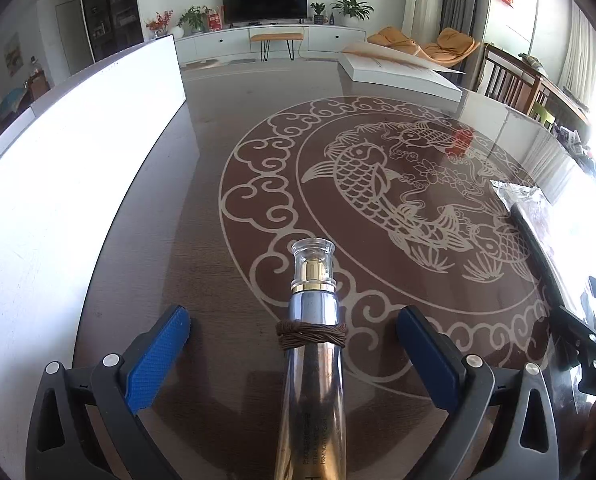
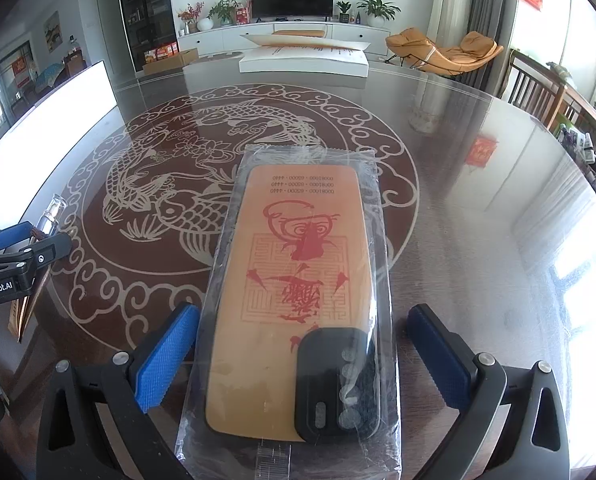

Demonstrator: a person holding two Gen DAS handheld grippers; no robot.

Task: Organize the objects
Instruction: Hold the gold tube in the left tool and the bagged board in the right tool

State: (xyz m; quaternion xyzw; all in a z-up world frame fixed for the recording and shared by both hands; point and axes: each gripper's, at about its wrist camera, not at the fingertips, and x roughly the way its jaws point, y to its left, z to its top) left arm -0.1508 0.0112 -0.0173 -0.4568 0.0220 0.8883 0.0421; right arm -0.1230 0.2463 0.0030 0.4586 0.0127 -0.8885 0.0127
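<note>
At the bottom centre of the left wrist view, a metallic bottle (image 1: 311, 364) with a brown cord band and clear cap lies on the table (image 1: 226, 208) between the wide-spread, untouching fingers of the left gripper (image 1: 294, 340). In the right wrist view, a bagged phone case (image 2: 294, 304) lies between the right gripper (image 2: 303, 344)'s wide fingers, the left pad at the bag's edge. Beyond, at the top centre, sits a white box (image 2: 303, 65).
</note>
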